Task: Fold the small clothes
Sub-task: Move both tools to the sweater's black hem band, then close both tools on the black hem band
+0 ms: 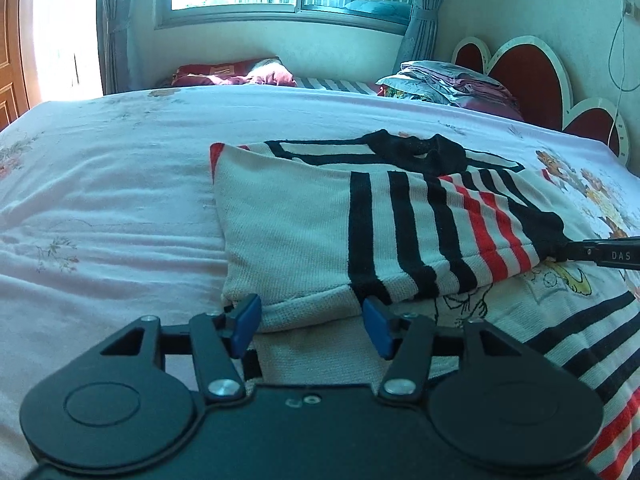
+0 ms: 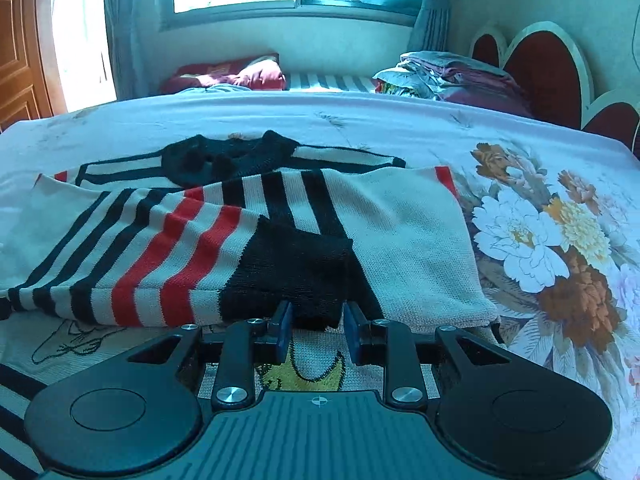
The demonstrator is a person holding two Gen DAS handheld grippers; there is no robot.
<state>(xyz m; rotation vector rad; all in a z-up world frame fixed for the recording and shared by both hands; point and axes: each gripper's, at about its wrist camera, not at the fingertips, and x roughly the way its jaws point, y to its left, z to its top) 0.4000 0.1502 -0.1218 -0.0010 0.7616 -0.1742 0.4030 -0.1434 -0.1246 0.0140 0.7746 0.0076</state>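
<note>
Beside the right tongs (image 2: 316, 322), peony-print bedding (image 2: 532, 240) shows.

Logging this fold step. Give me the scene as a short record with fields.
surface: bed with floral sheet
garment: striped knit sweater, sleeves folded across its body
left gripper: open, pads astride the cream folded edge, not pressing
right gripper: shut on the black cuff of the striped sleeve
background: stack of folded bedding by the headboard
</note>
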